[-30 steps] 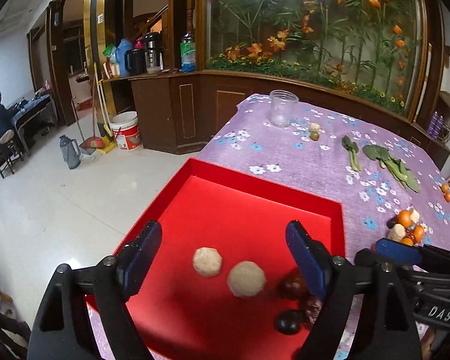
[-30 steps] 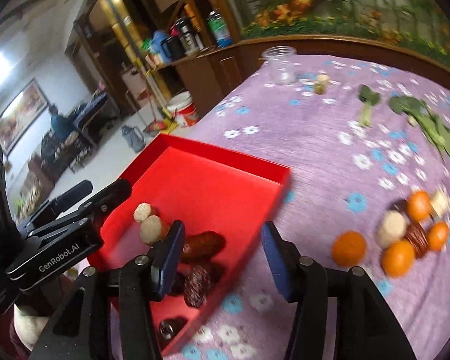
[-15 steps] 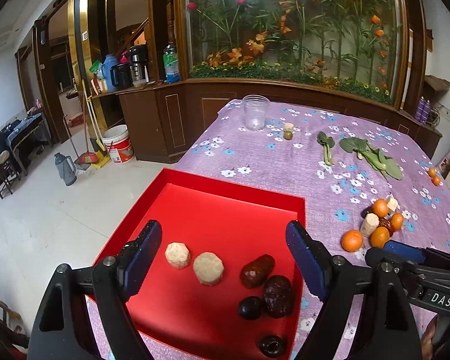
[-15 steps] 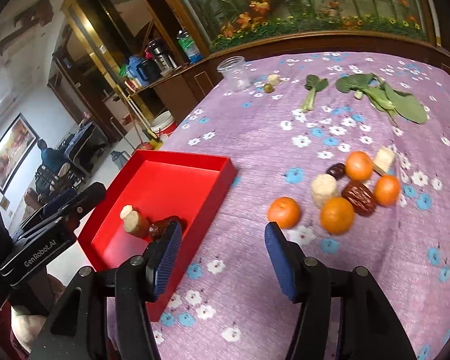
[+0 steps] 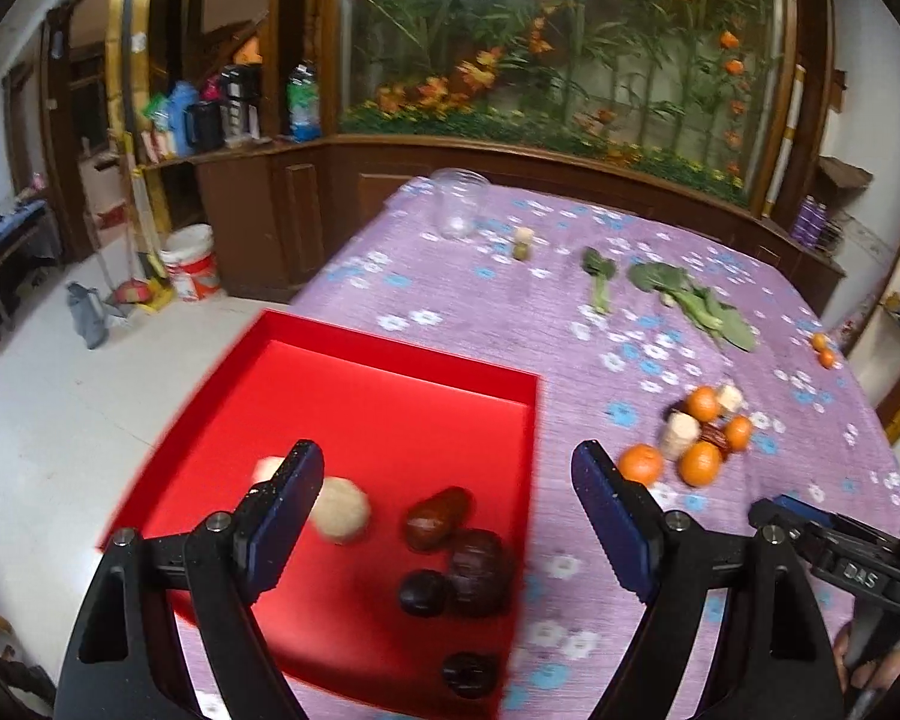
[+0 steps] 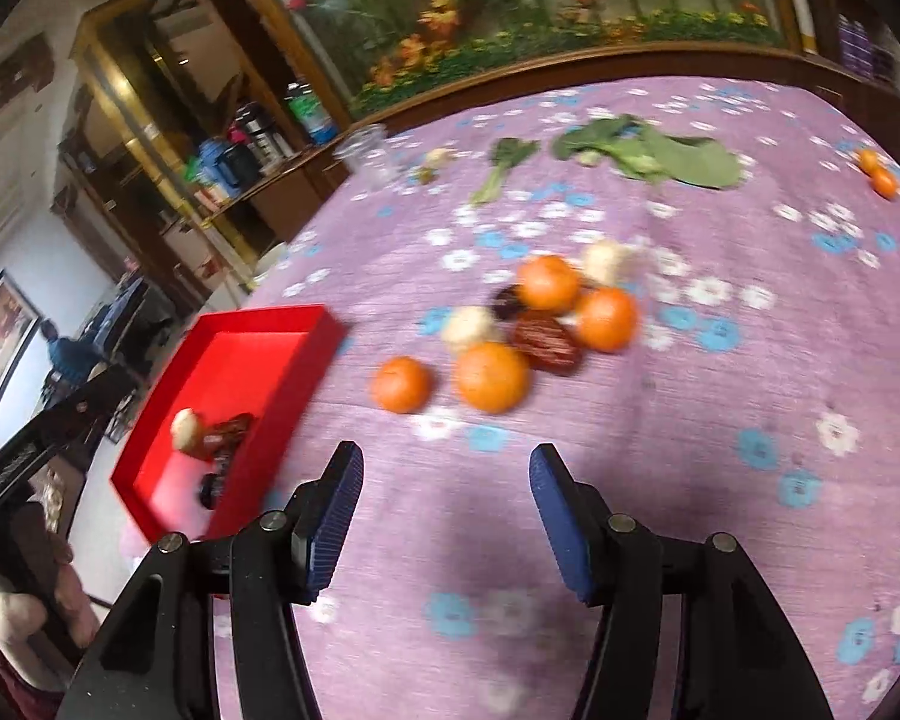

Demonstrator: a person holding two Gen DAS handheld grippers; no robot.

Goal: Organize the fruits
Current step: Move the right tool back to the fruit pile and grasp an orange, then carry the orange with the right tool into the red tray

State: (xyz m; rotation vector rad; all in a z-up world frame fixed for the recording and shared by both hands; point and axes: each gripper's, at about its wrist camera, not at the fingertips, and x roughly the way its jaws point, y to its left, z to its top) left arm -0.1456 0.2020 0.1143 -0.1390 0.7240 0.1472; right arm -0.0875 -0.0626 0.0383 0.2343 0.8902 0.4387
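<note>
A red tray (image 5: 390, 372) (image 6: 306, 324) lies at the table's left edge. It holds pale round pieces (image 5: 342, 507) and several dark dates (image 5: 437, 519). My left gripper (image 5: 447, 516) hovers open above the tray's near right part, empty. To the right lies a pile of oranges (image 6: 491, 377) (image 5: 699, 463), a dark date (image 6: 546, 341) and pale pieces (image 6: 471, 324). My right gripper (image 6: 444, 510) hangs open over bare cloth just short of that pile, with nothing between its fingers.
The table wears a purple flowered cloth (image 6: 720, 420). At the far side stand a clear jar (image 5: 461, 210), green leaves (image 5: 690, 300) (image 6: 648, 150) and two small oranges (image 6: 876, 171). A hand (image 6: 24, 618) holds the left gripper's handle. The floor drops away left of the tray.
My right gripper has swung right, from over the tray's dates to the cloth in front of the orange pile. The left gripper has drifted slightly right over the tray.
</note>
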